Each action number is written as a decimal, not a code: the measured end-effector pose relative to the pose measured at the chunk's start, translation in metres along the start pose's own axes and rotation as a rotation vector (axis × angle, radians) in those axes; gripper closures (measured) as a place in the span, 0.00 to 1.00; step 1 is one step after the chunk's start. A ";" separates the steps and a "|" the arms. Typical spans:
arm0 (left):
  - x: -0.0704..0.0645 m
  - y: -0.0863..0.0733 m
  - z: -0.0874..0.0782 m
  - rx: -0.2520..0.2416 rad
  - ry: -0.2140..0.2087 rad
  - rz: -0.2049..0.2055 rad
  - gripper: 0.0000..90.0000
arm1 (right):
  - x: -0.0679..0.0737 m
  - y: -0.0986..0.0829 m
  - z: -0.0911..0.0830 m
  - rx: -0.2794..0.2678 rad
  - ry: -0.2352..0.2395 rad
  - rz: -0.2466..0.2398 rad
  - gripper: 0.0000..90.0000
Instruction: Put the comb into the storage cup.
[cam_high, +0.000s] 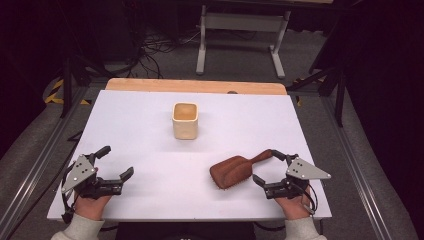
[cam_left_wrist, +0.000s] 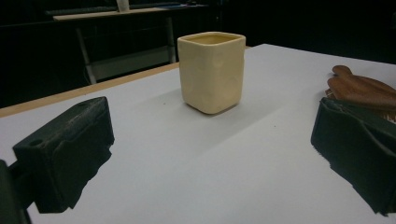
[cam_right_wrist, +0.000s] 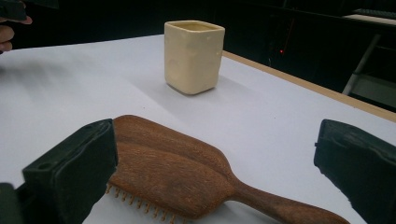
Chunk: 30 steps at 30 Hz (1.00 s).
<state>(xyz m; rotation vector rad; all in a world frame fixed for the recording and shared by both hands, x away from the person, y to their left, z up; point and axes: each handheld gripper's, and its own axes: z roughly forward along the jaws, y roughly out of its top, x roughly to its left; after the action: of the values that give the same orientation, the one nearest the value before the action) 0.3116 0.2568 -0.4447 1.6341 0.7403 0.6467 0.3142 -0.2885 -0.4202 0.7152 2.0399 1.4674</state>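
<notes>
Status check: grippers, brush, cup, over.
Left gripper open, empty. Right gripper open, straddling brown wooden paddle hairbrush, bristles down. Cream square ceramic cup upright, apart. Nothing between.

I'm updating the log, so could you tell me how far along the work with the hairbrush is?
Nothing looks done yet: the wooden hairbrush lies bristles-down on the table, apart from the cream cup. In hand: the right gripper stands open around its handle, not closed. The left gripper waits open. Gripping and lifting the brush remain.
</notes>
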 end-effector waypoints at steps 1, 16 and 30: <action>0.000 0.000 0.000 0.002 0.002 -0.001 0.00 | 0.000 0.000 0.000 0.002 0.000 0.001 0.00; 0.002 -0.001 -0.003 0.001 0.007 -0.005 0.00 | 0.000 0.000 0.000 0.005 0.008 0.000 0.00; 0.002 -0.001 -0.003 0.009 0.005 -0.001 0.00 | 0.000 0.004 0.004 0.022 0.023 0.003 0.03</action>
<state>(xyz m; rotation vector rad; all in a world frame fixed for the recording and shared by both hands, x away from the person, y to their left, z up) 0.3109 0.2604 -0.4448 1.6404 0.7484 0.6479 0.3175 -0.2848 -0.4175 0.7137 2.0757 1.4632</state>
